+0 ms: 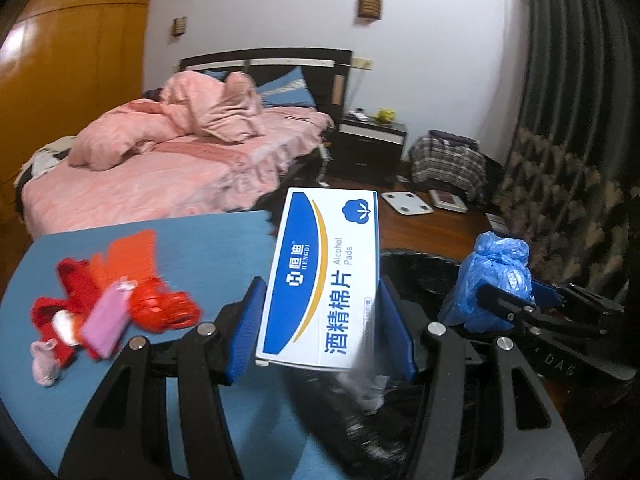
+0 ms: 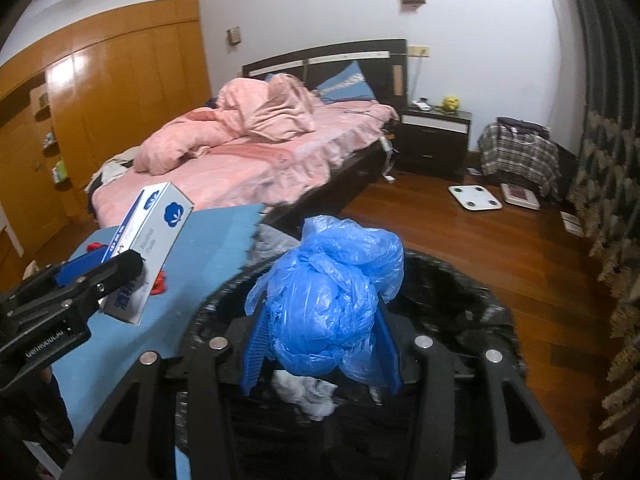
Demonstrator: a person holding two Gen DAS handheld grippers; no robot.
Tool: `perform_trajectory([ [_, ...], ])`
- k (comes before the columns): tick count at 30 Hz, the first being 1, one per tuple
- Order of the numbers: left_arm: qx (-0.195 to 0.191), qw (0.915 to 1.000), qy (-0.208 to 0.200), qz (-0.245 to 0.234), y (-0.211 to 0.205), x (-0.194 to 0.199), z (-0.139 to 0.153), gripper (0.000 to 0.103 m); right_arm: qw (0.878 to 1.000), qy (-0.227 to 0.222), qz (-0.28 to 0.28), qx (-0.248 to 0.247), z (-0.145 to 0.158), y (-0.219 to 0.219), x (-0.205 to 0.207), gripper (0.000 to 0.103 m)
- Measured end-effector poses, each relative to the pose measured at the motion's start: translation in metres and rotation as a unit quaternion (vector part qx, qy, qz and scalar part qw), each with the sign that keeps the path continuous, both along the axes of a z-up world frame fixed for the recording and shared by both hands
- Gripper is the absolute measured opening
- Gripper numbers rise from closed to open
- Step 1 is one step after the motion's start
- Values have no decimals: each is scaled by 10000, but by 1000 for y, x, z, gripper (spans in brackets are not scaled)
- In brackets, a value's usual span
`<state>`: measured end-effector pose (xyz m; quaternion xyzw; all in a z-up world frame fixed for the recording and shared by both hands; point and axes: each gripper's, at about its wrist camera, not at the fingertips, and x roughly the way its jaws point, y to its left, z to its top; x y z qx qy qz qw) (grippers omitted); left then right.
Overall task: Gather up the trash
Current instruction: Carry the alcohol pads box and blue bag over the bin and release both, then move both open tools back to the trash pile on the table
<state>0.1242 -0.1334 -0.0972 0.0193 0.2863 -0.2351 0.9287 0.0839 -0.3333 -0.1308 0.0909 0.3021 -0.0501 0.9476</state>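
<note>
Above the black-lined trash bin, the right gripper clamps a knotted blue plastic bag. Just left of the bin, the left gripper pinches an alcohol pads box at the blue table's edge. Red scraps lie farther left.

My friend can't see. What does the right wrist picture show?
The right tongs grip a knotted blue plastic bag above a black-lined trash bin. At left, the left tongs hold an alcohol pads box; behind is a pink bed.
</note>
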Motion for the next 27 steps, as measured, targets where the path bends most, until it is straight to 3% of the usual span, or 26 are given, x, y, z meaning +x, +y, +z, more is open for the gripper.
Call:
perform_trajectory([
  [8, -33, 9985, 180, -515, -48, 11, -10, 56, 9991, 74, -424, -2, -10, -41, -12, 51],
  [10, -59, 9977, 295, -610, -53, 15, -12, 60, 9985, 119, -525, -12, -13, -48, -13, 52],
  [12, -136, 9972, 354, -646, -54, 18, -14, 66, 9981, 147, -600, -15, -17, -52, -15, 60],
  [15, -126, 9977, 302, -589, -50, 18, -15, 71, 9973, 137, -714, -43, -19, -56, -19, 77],
  [17, -88, 9984, 245, -493, -44, 17, -14, 75, 9969, 102, -781, -86, -18, -55, -20, 95],
  [18, -65, 9989, 208, -423, -39, 17, -13, 78, 9967, 92, -806, -98, -18, -54, -20, 98],
  [21, 10, 9998, 71, -196, -23, 16, -11, 87, 9970, 69, -768, -22, -17, -50, -18, 97],
  [27, 184, 9994, -21, 297, 21, 12, -11, 91, 9988, 55, -477, 55, -15, -23, -9, 97],
])
